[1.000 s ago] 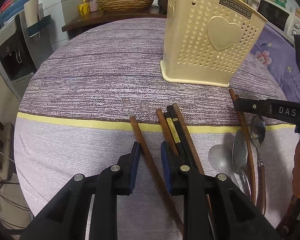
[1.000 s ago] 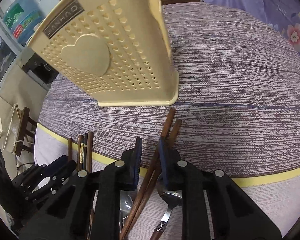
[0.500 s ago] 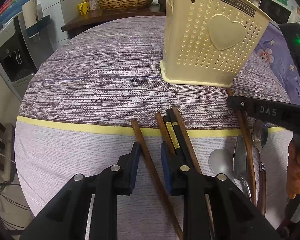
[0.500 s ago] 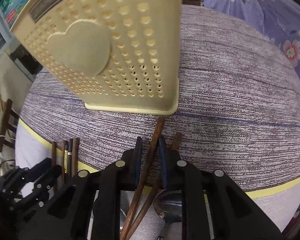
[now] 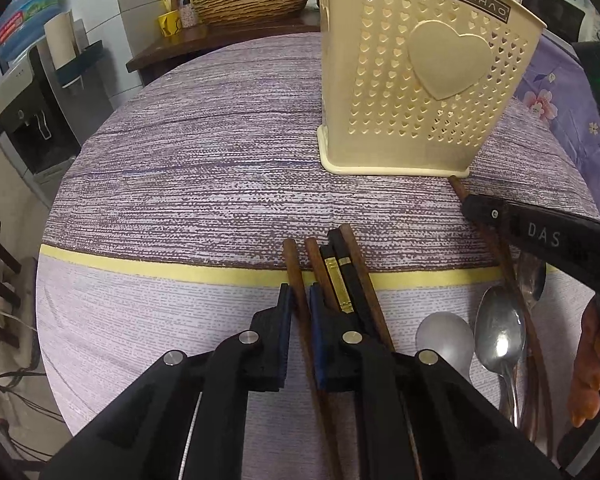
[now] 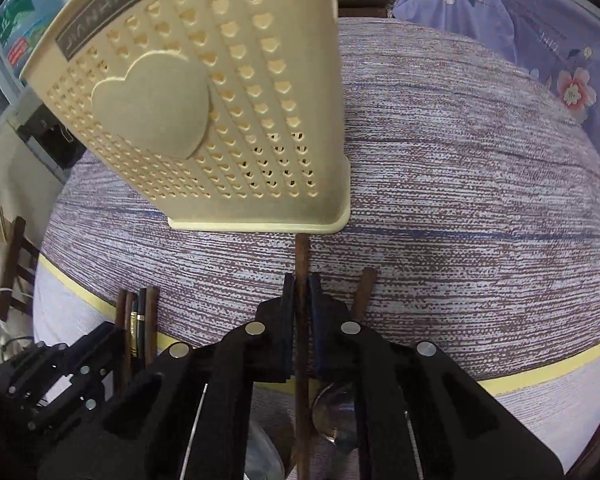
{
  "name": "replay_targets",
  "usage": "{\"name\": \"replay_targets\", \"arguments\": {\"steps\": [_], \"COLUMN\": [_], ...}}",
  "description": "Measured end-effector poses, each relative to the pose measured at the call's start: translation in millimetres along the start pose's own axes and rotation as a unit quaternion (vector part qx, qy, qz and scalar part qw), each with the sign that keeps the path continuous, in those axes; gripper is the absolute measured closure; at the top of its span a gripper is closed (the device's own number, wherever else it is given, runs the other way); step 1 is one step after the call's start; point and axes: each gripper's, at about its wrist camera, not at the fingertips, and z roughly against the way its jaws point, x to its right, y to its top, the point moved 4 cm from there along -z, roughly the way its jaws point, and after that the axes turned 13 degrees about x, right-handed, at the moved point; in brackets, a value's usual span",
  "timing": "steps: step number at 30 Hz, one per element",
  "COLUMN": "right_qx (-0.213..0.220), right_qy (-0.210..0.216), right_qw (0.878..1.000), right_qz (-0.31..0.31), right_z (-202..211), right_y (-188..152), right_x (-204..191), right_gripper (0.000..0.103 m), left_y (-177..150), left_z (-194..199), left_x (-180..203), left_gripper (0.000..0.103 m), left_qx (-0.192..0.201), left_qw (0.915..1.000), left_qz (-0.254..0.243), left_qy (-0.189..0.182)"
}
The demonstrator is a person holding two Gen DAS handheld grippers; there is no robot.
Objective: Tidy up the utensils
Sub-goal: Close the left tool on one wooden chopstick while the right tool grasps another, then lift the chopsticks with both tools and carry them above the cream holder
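We see a round worktop [image 5: 204,184] with a purple striped cloth and a yellow line across it. A cream plastic utensil holder [image 5: 420,92] with little heart holes and one big heart stands upright toward the far edge. Our left claw [image 5: 299,312] has just been closing, and now it is clenched on a brown wooden chopstick [image 5: 294,264] that lies flat on the cloth near the close edge. Right beside that stick lies a small bunch of more chopsticks [image 5: 340,268], some brown and some black with a gold band. Our right claw [image 6: 300,292] has just been closing too, and it pinches another brown chopstick [image 6: 301,252] whose far tip nearly reaches the foot of the holder. One more brown stick [image 6: 365,284] lies just to the side of it. Shiny metal spoons [image 5: 500,332] lie on the cloth by the near edge, between the two claws. A person's fingers [image 5: 588,372] show at the side, holding the right tool.
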Motion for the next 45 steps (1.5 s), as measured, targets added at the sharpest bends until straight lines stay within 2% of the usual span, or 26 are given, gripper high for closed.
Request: {"name": "replay_targets", "arguments": {"steps": [4,7,12,15,20,25,33,37,41,45], "right_qx": [0.006,0.024,0.085,0.129,0.186,0.226,0.236,0.245,0.277,0.327], "right_qy": [0.031,0.053,0.090,0.103,0.096,0.063,0.043,0.038,0.041,0.079], "right_qw": [0.999,0.998,0.992,0.986,0.977,0.971,0.970,0.968,0.959,0.941], "right_qz": [-0.020,-0.030,-0.014,0.006,0.037,0.049,0.045,0.046,0.050,0.026], "right_z": [9,22,68,107,172,206,213,218,241,279], "right_y": [-1,5,26,44,59,81,92,109,144,191], "right_x": [7,9,11,12,26,54,75,78,70,56], "right_gripper": [0.095,0.095,0.095,0.095,0.095,0.095,0.095,0.095,0.095,0.095], "left_y": [1,7,30,51,82,99,112,127,162,208], "left_z": [-1,5,34,66,114,133,139,147,171,207], "left_x": [-2,-8,-18,-30,-49,-61,-63,-70,-72,-67], "left_gripper": [0.094,0.094,0.095,0.095,0.095,0.095,0.095,0.095,0.095,0.095], "left_qx": [0.001,0.016,0.061,0.106,0.171,0.202,0.225,0.238,0.270,0.319], "left_qw": [0.9999,0.9996,0.9970,0.9928,0.9839,0.9778,0.9732,0.9697,0.9611,0.9447], "left_qz": [0.011,0.021,0.042,0.047,0.048,0.054,0.049,0.054,0.056,0.072], "left_qy": [-0.004,-0.006,-0.025,-0.028,-0.023,-0.011,0.006,0.009,0.008,-0.023]}}
